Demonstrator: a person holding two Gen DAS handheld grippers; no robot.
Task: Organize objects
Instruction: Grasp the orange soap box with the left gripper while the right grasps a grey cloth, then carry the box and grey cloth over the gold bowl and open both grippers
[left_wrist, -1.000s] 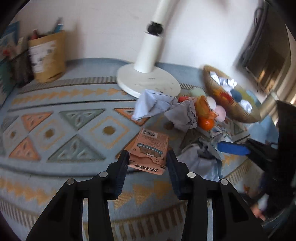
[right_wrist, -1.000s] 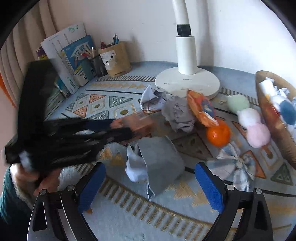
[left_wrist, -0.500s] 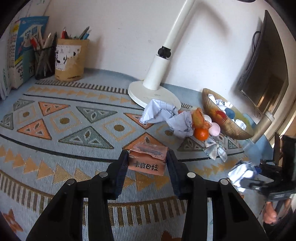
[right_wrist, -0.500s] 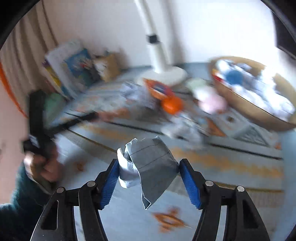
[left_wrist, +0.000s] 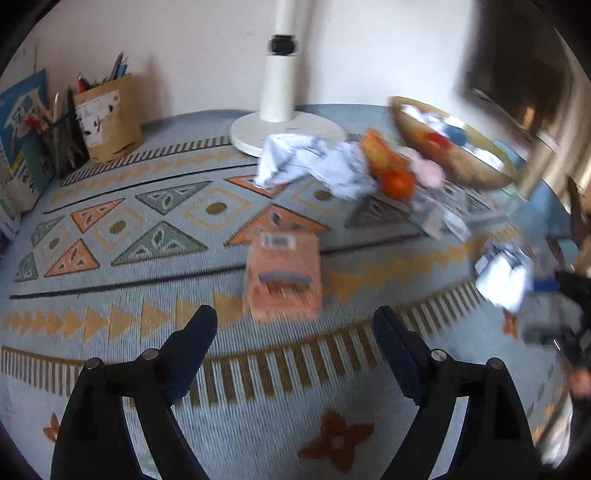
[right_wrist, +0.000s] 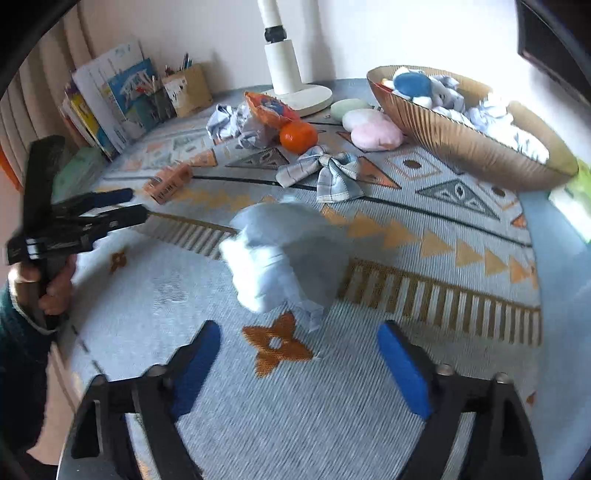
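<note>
An orange carton (left_wrist: 283, 276) lies blurred on the patterned cloth just ahead of my left gripper (left_wrist: 294, 334). Its jaws are opening and stand wide, clear of the carton. In the right wrist view the same carton (right_wrist: 168, 183) lies beyond the left gripper (right_wrist: 122, 205), which a hand holds. A crumpled pale blue paper wad (right_wrist: 284, 254) lies just ahead of my right gripper (right_wrist: 298, 354). Those jaws are opening too, with nothing between the pads. The wad (left_wrist: 504, 275) also shows at the right of the left wrist view.
A woven basket (right_wrist: 469, 140) with wads and a blue ball stands at the back right. Near the white lamp base (right_wrist: 306, 98) lie more paper wads (left_wrist: 314, 164), an orange (right_wrist: 298, 137), a snack bag (right_wrist: 269, 107), pastel pebbles (right_wrist: 375, 133) and a checked bow (right_wrist: 325, 173). Books and pen holders (left_wrist: 105, 118) line the left.
Both grippers have let go: the left one released the orange carton onto the cloth and the right one released the blue paper wad. Both jaws now stand wide.
</note>
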